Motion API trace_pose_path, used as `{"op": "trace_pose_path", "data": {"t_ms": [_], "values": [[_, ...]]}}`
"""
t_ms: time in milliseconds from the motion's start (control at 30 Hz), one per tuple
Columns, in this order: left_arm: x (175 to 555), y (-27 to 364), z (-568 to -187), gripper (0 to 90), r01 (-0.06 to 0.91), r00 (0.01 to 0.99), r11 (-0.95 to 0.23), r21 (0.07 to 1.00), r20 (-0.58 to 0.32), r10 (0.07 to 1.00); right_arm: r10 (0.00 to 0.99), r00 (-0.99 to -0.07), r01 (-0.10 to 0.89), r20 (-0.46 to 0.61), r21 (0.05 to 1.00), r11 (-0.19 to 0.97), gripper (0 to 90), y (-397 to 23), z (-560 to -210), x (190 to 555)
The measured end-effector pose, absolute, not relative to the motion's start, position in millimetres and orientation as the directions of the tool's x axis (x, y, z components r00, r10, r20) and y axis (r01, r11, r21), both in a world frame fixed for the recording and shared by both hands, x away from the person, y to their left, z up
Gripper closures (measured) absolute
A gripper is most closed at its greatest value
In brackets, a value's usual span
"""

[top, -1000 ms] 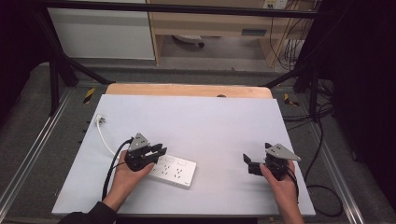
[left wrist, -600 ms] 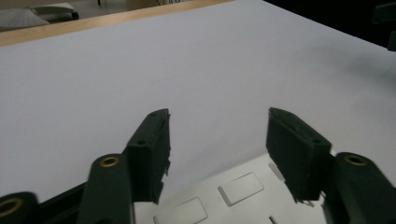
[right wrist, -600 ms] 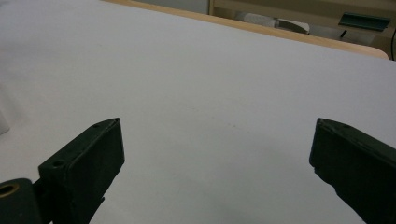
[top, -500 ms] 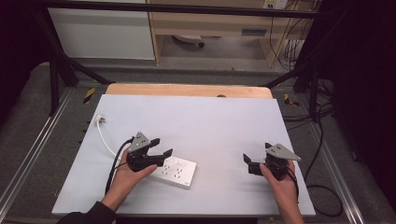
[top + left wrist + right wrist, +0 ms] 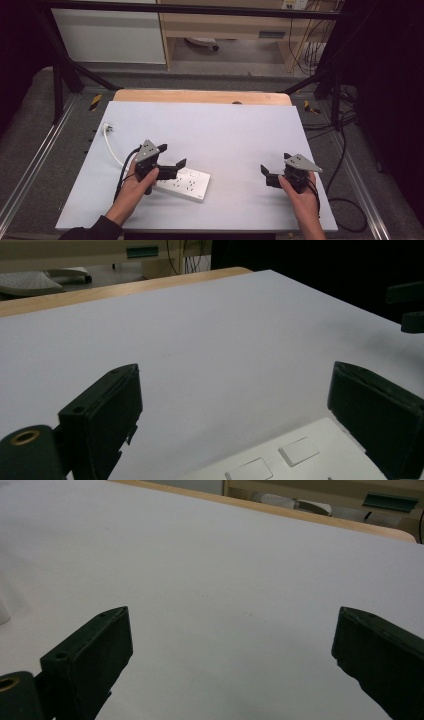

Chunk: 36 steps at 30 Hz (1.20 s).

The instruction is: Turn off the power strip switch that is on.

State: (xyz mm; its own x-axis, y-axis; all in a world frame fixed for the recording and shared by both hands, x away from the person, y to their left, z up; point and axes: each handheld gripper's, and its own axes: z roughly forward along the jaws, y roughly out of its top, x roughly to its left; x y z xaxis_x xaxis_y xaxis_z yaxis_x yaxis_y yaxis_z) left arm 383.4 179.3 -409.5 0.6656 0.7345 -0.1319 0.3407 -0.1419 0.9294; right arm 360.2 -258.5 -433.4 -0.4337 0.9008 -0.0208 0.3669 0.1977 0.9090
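We see the white power strip (image 5: 184, 183) lying flat near the table's (image 5: 225, 130) front edge, left of centre. Our left gripper (image 5: 171, 156) hovers just over its left end, jaws just opened wide, gripping nothing. Our right gripper (image 5: 265, 173), well apart, gapes wide over bare tabletop.

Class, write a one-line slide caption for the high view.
Left gripper, open, above a white power strip on the table; right gripper open.
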Motion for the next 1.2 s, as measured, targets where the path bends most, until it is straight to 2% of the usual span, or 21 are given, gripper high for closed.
{"op": "trace_pose_path", "data": {"t_ms": [667, 1200], "values": [[371.4, 226.0, -374.3, 5.7, 0.313, 0.618, -0.032, 0.949, -0.178, 0.766, 0.903, -0.429, 0.366, -0.012, 0.912, 0.186, 3.3, -260.7, -432.5, 359.5], [356.4, 260.2, -361.0, 5.5, 0.284, 0.601, -0.019, 0.959, -0.162, 0.783, 0.901, -0.433, 0.365, -0.017, 0.911, 0.193, 3.6, -260.2, -432.3, 359.6]]}}
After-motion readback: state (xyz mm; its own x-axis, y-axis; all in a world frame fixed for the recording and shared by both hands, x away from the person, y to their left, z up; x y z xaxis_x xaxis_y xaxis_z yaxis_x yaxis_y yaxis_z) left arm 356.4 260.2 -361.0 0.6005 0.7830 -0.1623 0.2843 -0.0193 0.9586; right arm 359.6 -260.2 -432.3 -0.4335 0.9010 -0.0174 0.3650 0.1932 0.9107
